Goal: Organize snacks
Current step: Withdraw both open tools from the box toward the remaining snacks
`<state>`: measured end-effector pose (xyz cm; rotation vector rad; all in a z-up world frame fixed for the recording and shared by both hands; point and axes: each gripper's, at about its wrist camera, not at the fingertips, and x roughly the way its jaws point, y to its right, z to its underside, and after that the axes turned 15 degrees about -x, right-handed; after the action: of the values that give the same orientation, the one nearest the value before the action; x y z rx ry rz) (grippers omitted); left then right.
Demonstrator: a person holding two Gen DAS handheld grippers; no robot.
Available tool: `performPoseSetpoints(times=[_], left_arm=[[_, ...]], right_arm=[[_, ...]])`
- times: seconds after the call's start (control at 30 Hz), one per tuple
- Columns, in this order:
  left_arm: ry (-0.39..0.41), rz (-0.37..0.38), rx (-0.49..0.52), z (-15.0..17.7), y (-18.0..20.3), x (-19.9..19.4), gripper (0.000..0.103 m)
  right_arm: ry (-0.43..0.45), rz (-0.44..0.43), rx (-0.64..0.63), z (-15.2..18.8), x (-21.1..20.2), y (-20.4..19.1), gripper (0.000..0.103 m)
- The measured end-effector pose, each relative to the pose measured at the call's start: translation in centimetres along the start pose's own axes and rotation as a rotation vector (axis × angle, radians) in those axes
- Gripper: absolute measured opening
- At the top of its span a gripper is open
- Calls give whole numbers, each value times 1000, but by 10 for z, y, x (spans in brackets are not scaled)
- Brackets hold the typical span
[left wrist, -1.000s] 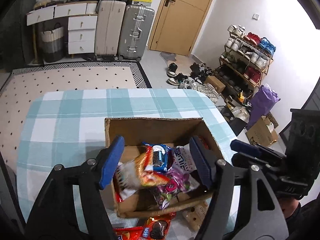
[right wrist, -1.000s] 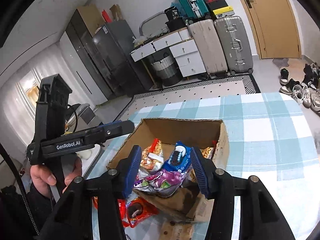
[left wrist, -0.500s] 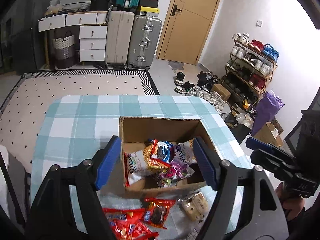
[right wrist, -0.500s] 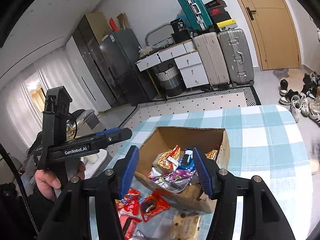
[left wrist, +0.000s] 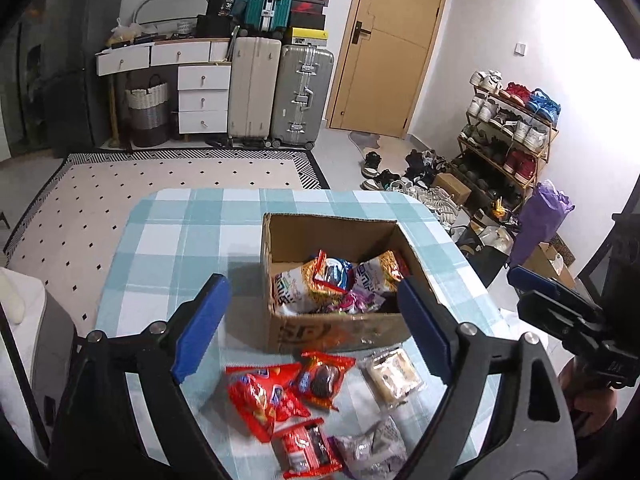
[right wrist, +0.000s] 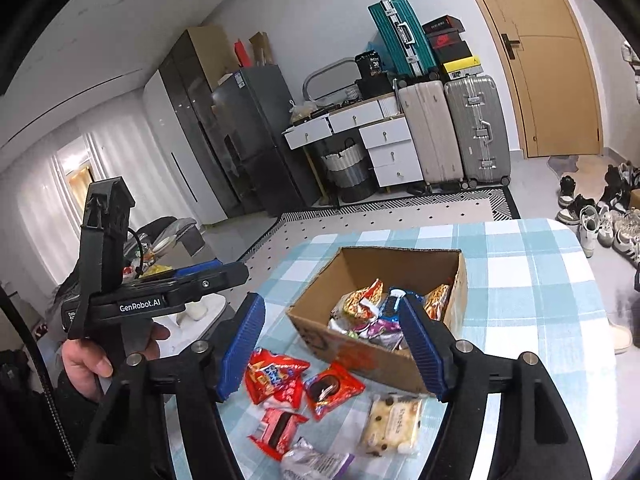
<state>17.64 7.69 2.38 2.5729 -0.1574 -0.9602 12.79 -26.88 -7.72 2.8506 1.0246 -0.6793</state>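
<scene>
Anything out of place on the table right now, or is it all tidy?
Yes: several snack packets lie loose on the checked tablecloth in front of the cardboard box, not inside it with the rest. Nothing looks spilled or torn.

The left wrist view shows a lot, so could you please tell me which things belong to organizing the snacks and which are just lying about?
Part of the job:
- cardboard box
- red snack packets
- pale biscuit pack
- purple-grey packet

Just lying about:
- suitcases
- shoe rack
- laundry basket
- white drawers
</scene>
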Motion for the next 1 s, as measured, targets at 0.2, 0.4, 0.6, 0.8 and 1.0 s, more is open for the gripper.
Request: performPoseSetpoints(times=[0.2,0.4,0.6,0.8,1.0], left_arm=[[18,-19,-6,23,-2,-33,91],[51,-42,-37,42,-17,-64,99],[57,-73,-68,62,-36,-83,102],[22,-96,-89,92,-50,-85,102],[-36,-81,-142,132,-76,-75,102]], right_arm=[[6,10,1,16,-20,-18,77],[-7,14,8,41,-31,-34,82],[-22,15,23,66,-34,-47,85],[-53,12,39,89,-31,-58,86],[-90,10,41,110,-26,-70,87]])
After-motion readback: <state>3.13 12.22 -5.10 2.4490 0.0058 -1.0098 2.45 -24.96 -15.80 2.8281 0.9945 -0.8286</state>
